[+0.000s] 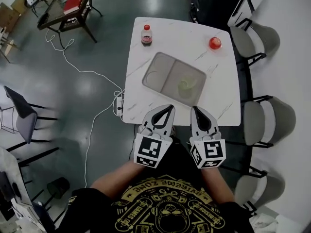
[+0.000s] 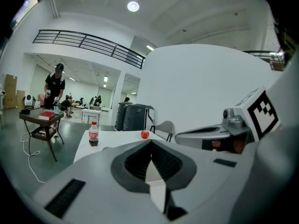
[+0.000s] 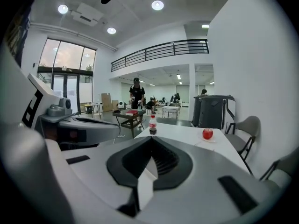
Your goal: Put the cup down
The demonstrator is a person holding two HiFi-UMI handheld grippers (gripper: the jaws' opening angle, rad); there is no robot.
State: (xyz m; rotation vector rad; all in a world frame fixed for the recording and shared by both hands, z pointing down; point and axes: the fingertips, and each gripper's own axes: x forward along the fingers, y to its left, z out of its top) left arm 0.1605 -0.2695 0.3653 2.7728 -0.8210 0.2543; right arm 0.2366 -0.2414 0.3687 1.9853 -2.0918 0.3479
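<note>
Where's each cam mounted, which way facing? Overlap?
Head view: on the head, steeply down at the table; left tool, right tool, forearms show.
Left gripper view: on left tool, level across the table; own shut jaws, right tool at right.
Right gripper view: on right tool, same way; own shut jaws, left tool at left.
All share bottle, red object.

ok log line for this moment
left gripper: shut, empty | right gripper: shut, empty | cup: on tray, untouched

Glossy grey floor (image 1: 104,35), white walls (image 2: 205,90)
</note>
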